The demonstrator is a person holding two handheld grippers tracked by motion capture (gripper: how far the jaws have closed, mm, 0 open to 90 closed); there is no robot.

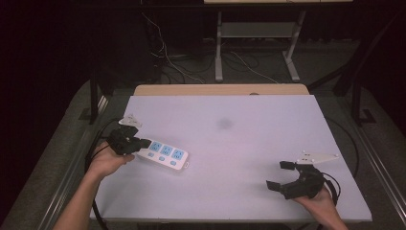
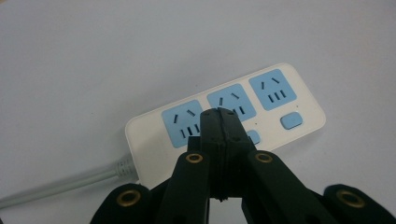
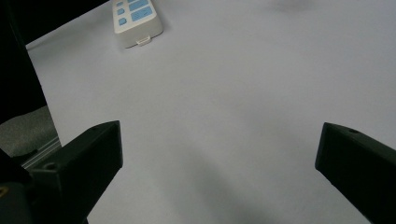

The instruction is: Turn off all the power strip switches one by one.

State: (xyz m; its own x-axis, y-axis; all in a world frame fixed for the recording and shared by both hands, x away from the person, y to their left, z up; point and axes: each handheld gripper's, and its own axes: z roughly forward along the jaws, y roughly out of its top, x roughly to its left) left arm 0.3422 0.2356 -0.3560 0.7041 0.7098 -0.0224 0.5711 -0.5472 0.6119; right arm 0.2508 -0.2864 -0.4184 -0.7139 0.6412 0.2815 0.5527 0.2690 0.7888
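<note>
left gripper [image 2: 219, 116]: jaws together over white three-socket power strip with blue faces [image 2: 224, 116] | right gripper [image 1: 280, 175]: jaws wide apart, empty

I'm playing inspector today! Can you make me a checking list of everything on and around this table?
Surface: white table, one faint grey smudge.
Job's things: white power strip with three blue sockets, near the left edge.
Clutter: nothing seen.
Grippers: left gripper shut, tips over the strip's buttons; right gripper open, holding nothing.
Cables: grey strip cord; black gripper cable.
Surroundings: dark room, table legs and loose wires on the floor behind.
</note>
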